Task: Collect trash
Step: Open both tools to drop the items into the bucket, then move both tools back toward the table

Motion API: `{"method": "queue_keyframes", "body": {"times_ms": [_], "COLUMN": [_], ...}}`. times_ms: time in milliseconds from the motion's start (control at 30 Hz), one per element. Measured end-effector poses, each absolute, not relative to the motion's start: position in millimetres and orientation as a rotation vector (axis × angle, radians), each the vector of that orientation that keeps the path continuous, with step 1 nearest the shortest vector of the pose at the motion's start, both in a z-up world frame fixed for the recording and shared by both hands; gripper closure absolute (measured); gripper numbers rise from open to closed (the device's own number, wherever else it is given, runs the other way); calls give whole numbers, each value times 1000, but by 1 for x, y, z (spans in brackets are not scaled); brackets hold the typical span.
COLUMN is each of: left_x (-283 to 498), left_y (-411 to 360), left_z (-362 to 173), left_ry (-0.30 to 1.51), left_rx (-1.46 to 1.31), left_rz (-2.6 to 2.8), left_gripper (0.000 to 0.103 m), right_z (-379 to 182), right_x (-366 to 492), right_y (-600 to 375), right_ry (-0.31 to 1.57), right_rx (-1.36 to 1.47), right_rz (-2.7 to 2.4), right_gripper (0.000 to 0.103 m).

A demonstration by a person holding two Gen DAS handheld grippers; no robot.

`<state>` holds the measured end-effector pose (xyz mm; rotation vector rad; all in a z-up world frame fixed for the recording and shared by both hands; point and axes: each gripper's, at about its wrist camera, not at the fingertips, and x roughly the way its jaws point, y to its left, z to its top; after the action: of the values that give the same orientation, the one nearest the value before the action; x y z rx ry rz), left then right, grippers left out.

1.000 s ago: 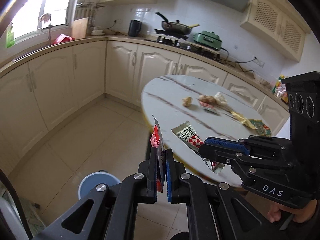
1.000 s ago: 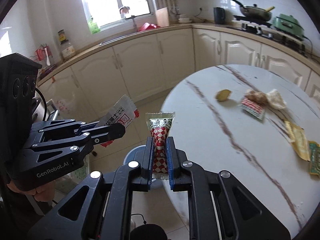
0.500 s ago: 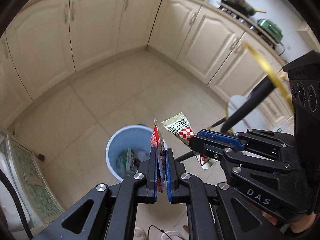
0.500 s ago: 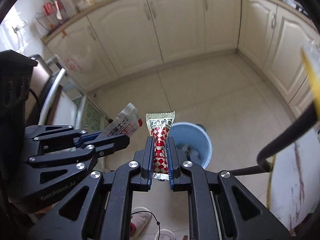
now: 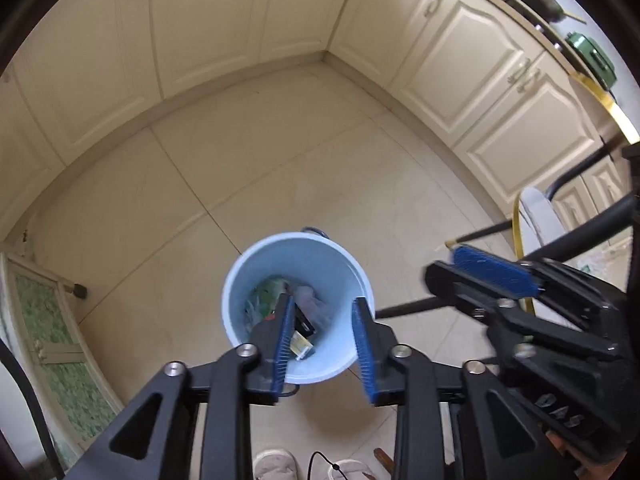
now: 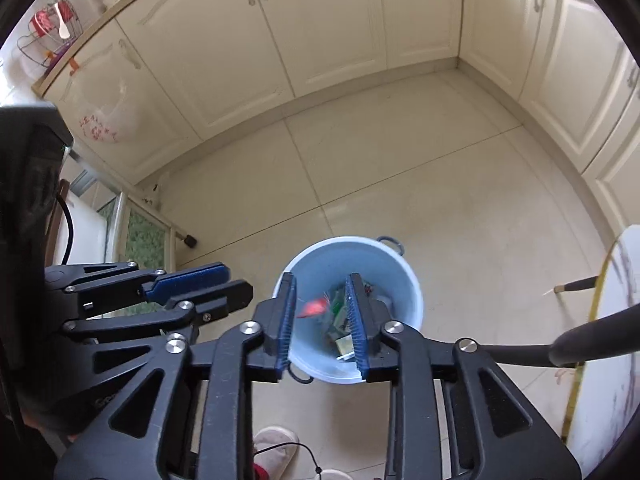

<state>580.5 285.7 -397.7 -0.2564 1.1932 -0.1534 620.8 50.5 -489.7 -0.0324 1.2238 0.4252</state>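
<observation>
Left gripper (image 5: 322,330) and right gripper (image 6: 320,314) both spread wide, empty, poised directly above blue trash bucket (image 6: 408,280); red wrapper (image 6: 314,307) dropping between right fingers.

One bin (image 5: 244,280) and two grippers, left (image 5: 322,344) and right (image 6: 322,320), are seen; wrappers inside cannot be counted.
</observation>
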Motion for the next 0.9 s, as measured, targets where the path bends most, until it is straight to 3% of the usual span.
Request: {"method": "queue_keyframes", "body": {"times_ms": [100, 167, 233, 400, 467, 600, 733, 900], "left_x": [567, 543, 520, 459, 433, 380, 317, 220], "left_y": [286, 274, 272, 260, 252, 225, 185, 141], "left_z": [-377, -355, -327, -248, -218, -165, -123, -91], "left_ry": [1155, 1114, 1056, 857, 786, 666, 556, 407], "left_rx": [-252, -257, -245, -225, -207, -190, -138, -88], "left_rz": [-114, -90, -57, -18, -9, -14, -42, -58], "left_gripper": [73, 70, 59, 42, 39, 20, 5, 1], "right_z": [-467, -446, -421, -349, -317, -252, -196, -130], "right_x": [616, 610, 600, 562, 542, 497, 452, 382], "right_y": [46, 47, 46, 34, 27, 4, -20, -55], "right_ry": [1187, 1148, 1106, 976, 910, 800, 712, 581], "right_rx": [-43, -57, -60, -65, -75, -64, -61, -45], "right_rz": [419, 408, 402, 404, 392, 373, 319, 227], "right_gripper": [68, 56, 51, 48, 28, 24, 6, 0]}}
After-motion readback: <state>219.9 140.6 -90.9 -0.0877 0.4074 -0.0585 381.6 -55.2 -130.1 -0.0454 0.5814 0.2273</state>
